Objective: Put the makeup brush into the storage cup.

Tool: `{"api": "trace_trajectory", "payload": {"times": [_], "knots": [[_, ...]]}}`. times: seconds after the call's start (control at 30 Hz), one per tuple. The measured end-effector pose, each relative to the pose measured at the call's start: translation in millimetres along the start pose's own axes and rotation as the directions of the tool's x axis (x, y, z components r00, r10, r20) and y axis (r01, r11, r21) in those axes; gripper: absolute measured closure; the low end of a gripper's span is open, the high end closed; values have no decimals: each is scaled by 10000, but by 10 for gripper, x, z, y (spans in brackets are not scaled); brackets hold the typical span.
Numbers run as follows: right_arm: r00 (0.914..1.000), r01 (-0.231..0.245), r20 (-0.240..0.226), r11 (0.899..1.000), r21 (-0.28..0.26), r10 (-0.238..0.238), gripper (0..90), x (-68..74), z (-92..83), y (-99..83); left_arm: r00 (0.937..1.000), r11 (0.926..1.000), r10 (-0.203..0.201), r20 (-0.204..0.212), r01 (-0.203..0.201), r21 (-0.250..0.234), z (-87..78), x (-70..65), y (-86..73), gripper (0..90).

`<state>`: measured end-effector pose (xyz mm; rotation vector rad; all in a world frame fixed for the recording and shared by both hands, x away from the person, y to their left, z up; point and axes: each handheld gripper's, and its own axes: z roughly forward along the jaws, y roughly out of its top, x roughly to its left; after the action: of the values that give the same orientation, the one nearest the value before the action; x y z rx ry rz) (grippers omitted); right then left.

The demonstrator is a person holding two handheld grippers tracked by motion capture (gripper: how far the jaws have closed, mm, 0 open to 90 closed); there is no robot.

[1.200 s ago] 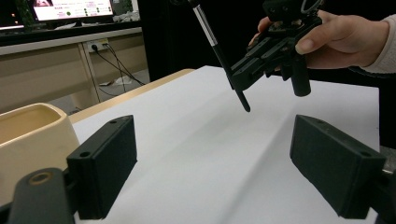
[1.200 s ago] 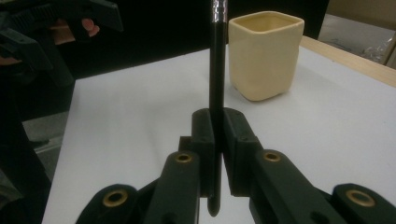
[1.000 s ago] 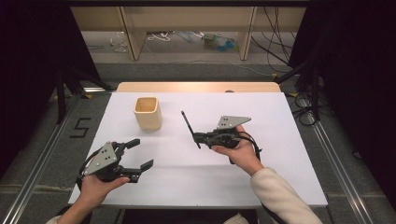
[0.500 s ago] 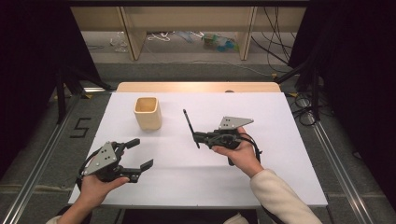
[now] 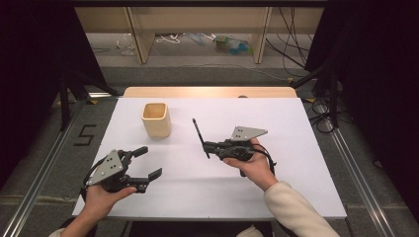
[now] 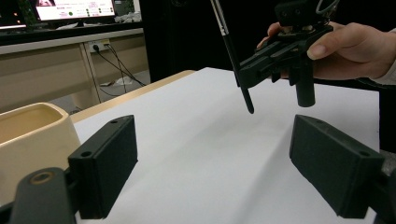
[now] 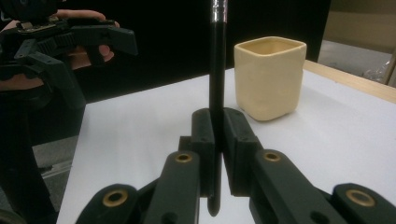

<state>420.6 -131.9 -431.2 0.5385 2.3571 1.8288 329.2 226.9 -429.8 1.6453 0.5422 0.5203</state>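
While both hands hold steady since a second ago, my right gripper stays clenched on the thin black pen, mid-frame, right of the cream square cup; left gripper gapes empty, lower left. Drop-in pending.

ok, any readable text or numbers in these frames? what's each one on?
"5": dark marking on the grey floor left of the table, high view.
Monitor, top left of the left gripper view: lines of text on screen, too small and blurred to read.
Nothing legible on the cup or grippers.
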Motion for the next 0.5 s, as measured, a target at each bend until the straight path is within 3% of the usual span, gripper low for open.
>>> {"api": "trace_trajectory", "payload": {"times": [0.2, 0.23, 0.3, 0.37, 0.43, 0.5], "knots": [[9998, 146, -153, 9998, -125, -148, 844, 39, 43, -8, 10000, 10000, -18, -15, 17, -47, 7, -8, 5, 152], [9998, 131, -142, 9999, 76, -130, 844, 48, 35, -5, 10000, 10000, -50, 23, 50, -39, 12, -12, 3, 152], [9994, 249, -239, 9995, -175, -253, 844, 55, 72, -16, 9999, 9999, -128, 40, 128, -39, 20, -22, -1, 152], [9997, 153, -180, 9999, 56, -152, 844, 81, 75, -17, 9999, 9999, -121, 56, 121, -34, 23, -29, -1, 152], [9990, 311, -315, 9992, -240, -318, 843, 79, 108, -21, 9999, 9999, -148, 67, 148, -39, 23, -31, 0, 152], [9989, 315, -327, 9993, -187, -321, 844, 105, 117, -23, 9998, 9998, -180, 68, 180, -47, 26, -28, -1, 153]]}}
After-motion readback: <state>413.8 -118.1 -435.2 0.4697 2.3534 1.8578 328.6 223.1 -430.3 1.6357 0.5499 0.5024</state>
